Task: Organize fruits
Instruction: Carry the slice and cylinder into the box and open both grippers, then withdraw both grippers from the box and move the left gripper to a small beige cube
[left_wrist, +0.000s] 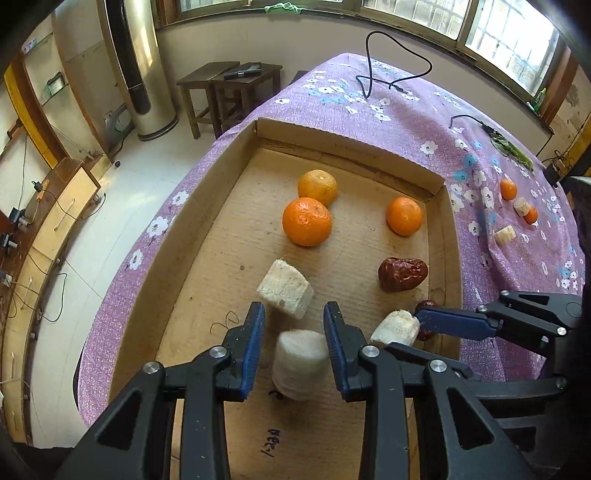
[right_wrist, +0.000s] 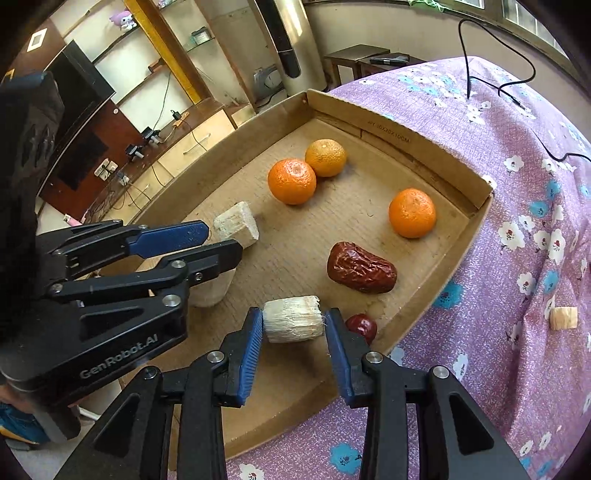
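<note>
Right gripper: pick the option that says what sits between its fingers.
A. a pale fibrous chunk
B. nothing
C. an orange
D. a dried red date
A: in the right wrist view the right gripper has a pale fibrous chunk between its blue pads, both of which appear to touch it, inside the cardboard tray; the large date lies apart from it.

Cardboard tray (left_wrist: 236, 192) on purple cloth holds 3 oranges (left_wrist: 307, 221) (two touching, one apart at right), wrinkled red date (left_wrist: 402, 274), smaller date (right_wrist: 362, 326) by rim, 3 pale fibrous chunks (left_wrist: 286, 293); more fruit (left_wrist: 508, 189) on cloth.
</note>
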